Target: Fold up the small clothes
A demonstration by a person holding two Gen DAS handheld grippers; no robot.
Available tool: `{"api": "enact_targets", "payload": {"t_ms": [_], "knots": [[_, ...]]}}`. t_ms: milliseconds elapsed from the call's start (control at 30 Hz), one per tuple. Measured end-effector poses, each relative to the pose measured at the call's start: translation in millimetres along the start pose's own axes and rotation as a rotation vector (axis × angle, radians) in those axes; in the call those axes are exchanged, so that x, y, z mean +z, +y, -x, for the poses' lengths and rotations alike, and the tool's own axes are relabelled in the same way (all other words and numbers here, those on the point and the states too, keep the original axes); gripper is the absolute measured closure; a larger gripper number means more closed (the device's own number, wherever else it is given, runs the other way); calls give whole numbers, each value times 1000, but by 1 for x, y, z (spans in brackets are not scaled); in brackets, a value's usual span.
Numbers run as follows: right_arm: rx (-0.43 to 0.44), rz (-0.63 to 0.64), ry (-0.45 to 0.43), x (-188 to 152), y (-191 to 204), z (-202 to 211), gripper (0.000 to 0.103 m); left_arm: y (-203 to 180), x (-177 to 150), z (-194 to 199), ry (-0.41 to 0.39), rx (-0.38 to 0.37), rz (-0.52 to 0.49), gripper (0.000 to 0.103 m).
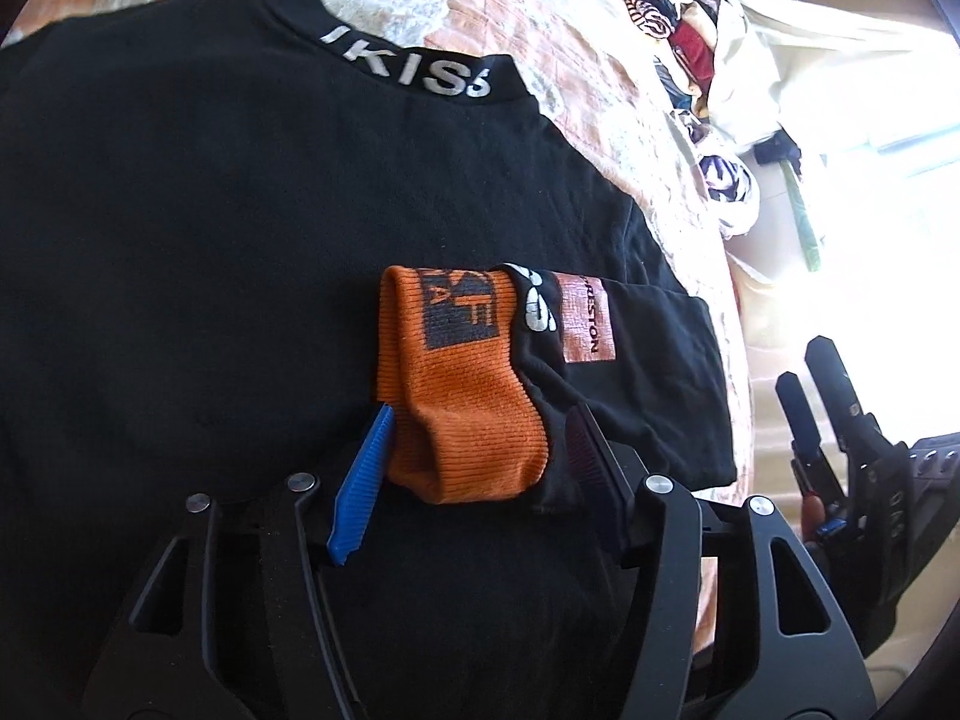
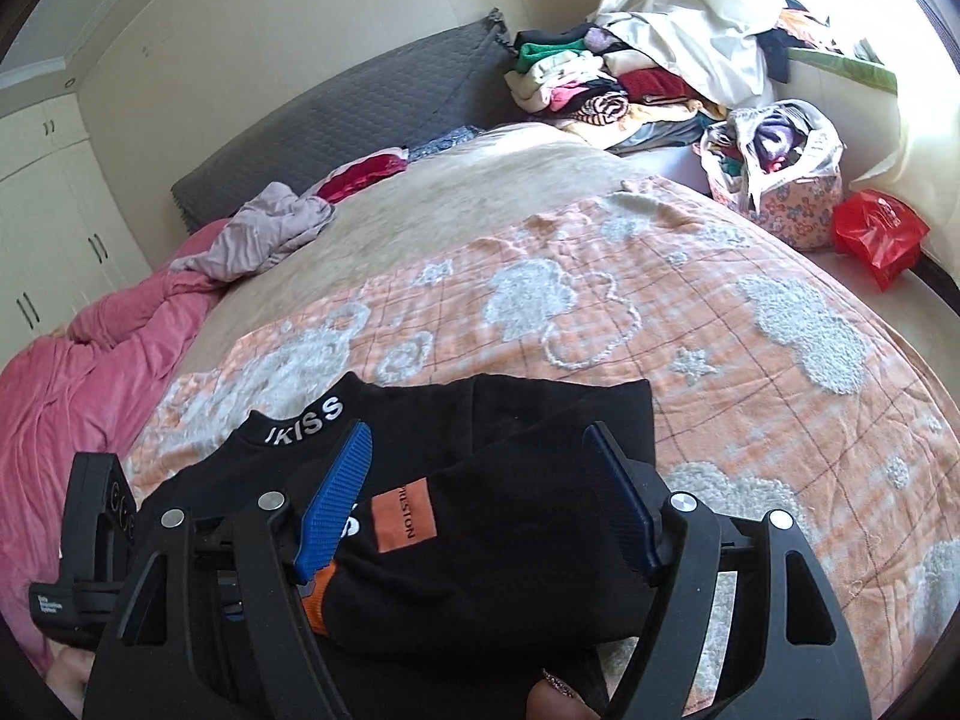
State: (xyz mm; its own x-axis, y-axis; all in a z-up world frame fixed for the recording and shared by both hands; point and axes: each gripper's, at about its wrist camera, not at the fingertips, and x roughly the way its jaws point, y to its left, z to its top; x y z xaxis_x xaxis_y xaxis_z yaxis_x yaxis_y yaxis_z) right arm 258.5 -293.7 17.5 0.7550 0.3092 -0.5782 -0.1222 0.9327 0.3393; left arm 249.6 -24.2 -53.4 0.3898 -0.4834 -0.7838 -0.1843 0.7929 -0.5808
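Folding the sleeve (image 1: 606,372) across the black top (image 1: 210,240) looks like the step in hand: the top lies flat on the patterned quilt (image 2: 690,324), near its close edge, and the sleeve has been brought in over the body so that its orange cuff (image 1: 462,396) sits on the black cloth. In the left wrist view the left gripper (image 1: 480,420) has its jaws partway spread with the cuff between them; the blue pad touches the cuff's side and the far pad rests on the black sleeve fabric, so it reads as a light pinch on the cuff, though how firm I cannot tell. The right gripper (image 2: 480,462) hangs over the sleeve with jaws spread wide, and the cloth passes beneath them unpinched. The top's long axis runs from the collar (image 2: 306,420) with its white lettering, which points toward the far side of the bed, back to a hem hidden under the grippers. The sleeve lies crosswise to that, cuff toward the middle of the body, with the orange patch (image 1: 585,318) facing up. The next move probably calls for laying the cuff flat and letting go, then taking the other side or the hem for the next fold; the knit cuff is bunched and may spring back unless it is smoothed down.
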Motion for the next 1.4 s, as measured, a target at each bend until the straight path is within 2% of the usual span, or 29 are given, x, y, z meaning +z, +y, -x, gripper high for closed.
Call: {"api": "enact_targets", "payload": {"t_ms": [67,100,133,233,267,400,600,767,967,1200,1300,1400], "knots": [[-4,-30,-4,2,-7,0,31,-6,0,-2,-12,29,-29,54],[-9,-43,-6,3,-11,1,31,-9,0,-3,-23,51,-43,65],[-16,-53,-8,4,-14,2,31,-11,0,-4,-32,65,-55,81],[-33,-90,-9,5,-25,4,31,-12,-1,-3,-37,40,-81,101],[-35,-107,-8,6,-30,4,31,-14,-2,0,-42,21,-98,101],[-52,-160,-9,7,-44,6,31,-25,-5,26,-121,19,-189,102],[-59,-175,-6,7,-49,7,31,-30,-1,99,-302,26,-252,102],[-58,-153,12,5,-43,2,31,-19,-2,145,-397,55,-259,102],[-54,-97,36,0,-28,-5,31,6,2,152,-419,111,-220,102],[-38,2,80,-8,-2,-17,31,41,-3,132,-344,170,-174,100],[-25,56,99,-14,13,-21,31,47,-7,139,-352,176,-159,86],[-4,118,121,-20,30,-26,31,50,-8,153,-398,214,-159,85]]}}
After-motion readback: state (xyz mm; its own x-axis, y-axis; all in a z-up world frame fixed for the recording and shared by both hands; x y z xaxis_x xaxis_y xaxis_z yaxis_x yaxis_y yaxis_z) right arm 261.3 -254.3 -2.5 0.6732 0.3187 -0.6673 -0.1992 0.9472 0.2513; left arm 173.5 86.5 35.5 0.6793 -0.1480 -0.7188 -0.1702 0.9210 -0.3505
